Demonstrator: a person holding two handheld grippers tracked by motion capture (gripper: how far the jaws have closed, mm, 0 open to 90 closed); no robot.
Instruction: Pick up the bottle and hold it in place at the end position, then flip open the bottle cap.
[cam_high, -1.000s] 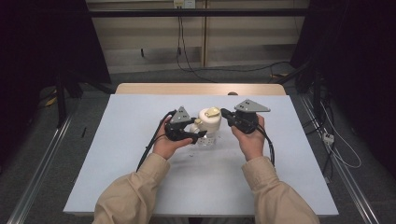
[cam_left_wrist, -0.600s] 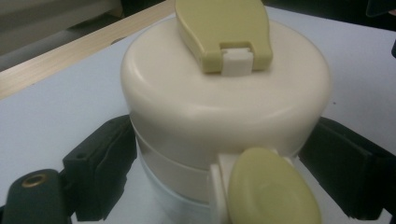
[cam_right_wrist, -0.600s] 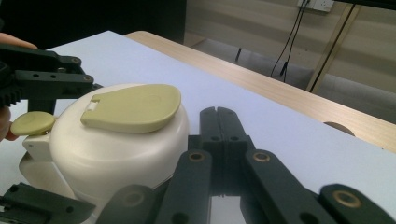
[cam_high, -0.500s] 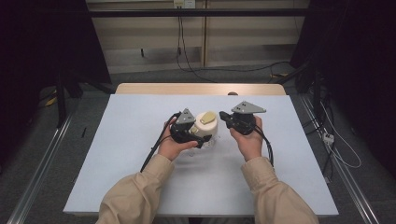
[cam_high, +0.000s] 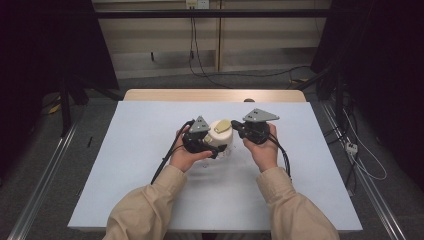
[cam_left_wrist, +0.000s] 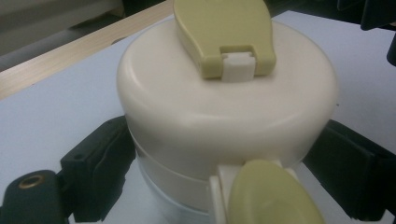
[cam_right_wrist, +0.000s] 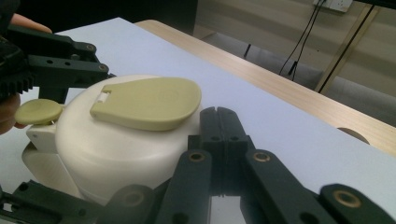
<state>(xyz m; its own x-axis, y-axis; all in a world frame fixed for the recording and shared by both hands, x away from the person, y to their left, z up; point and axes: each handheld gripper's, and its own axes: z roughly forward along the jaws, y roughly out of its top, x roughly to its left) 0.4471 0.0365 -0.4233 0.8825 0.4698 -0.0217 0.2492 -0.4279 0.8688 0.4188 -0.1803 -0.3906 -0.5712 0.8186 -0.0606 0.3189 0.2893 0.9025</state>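
A cream container (cam_high: 220, 134) with a wide round lid stands at the table's middle. An olive flap (cam_left_wrist: 224, 32) lies on the lid, and a round olive button (cam_left_wrist: 273, 196) sticks out at its side. My left gripper (cam_high: 219, 149) has widened its jaws within the last second. They now clamp the body just under the lid, with one black pad (cam_left_wrist: 100, 163) on each side. My right gripper (cam_right_wrist: 217, 114) is shut, and its tips sit beside the lid's rim under the flap's broad end. The left gripper (cam_right_wrist: 70, 60) also appears beyond the container (cam_right_wrist: 121, 144).
The pale blue table top (cam_high: 150, 200) spreads wide around both hands. A wooden strip (cam_high: 215, 95) runs along its far edge. Cables trail from each gripper over the table toward the person's sleeves. Dark floor and rails lie on both sides.
The left gripper has shifted slightly right and now has its jaws around the container. The lid sits a little lower and closer to it. The right gripper has barely moved.
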